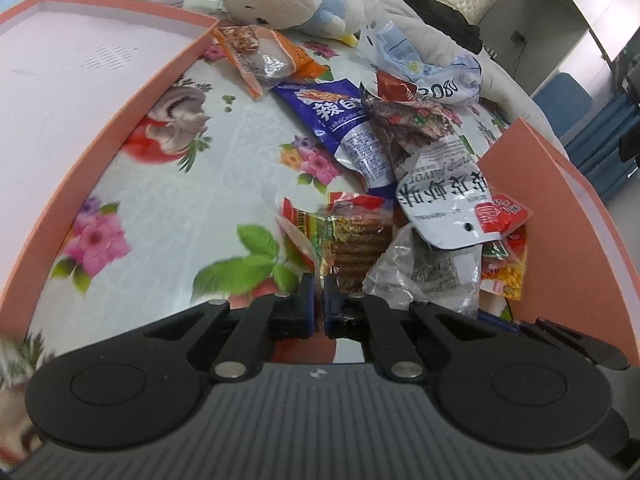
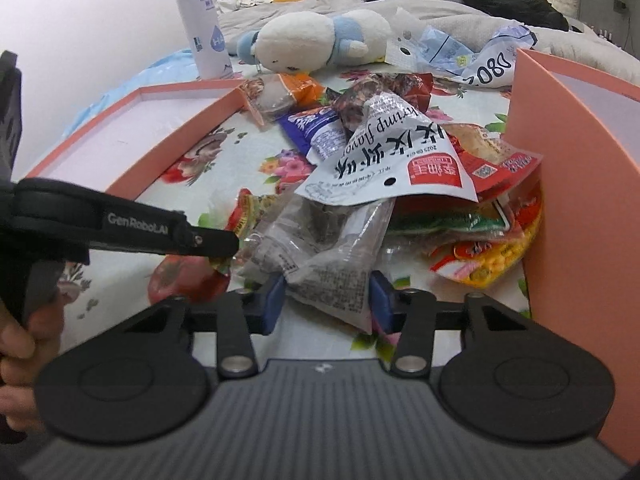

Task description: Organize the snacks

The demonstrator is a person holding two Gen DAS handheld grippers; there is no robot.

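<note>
While pinched — crinkly cookie pack (image 1: pixel 352 240)

Bare floral sheet (image 1: pixel 224 184) lies open between the shallow box (image 1: pixel 132 120) and snack pile (image 1: pixel 400 200); the upright box wall (image 2: pixel 576 200) blocks the pile's right.

Two grippers show: the left gripper (image 1: pixel 319 300) and the right gripper (image 2: pixel 327 304). Two pink box parts are in view: a shallow tray (image 2: pixel 120 136) and an upright lid (image 2: pixel 568 184). One plush toy (image 2: pixel 316 42) lies at the back, beside one spray can (image 2: pixel 204 28). The snack packets in the heap (image 2: pixel 400 184) overlap too much for an exact count; about ten can be told apart. One floral cloth (image 1: pixel 192 184) lies beneath.
</note>
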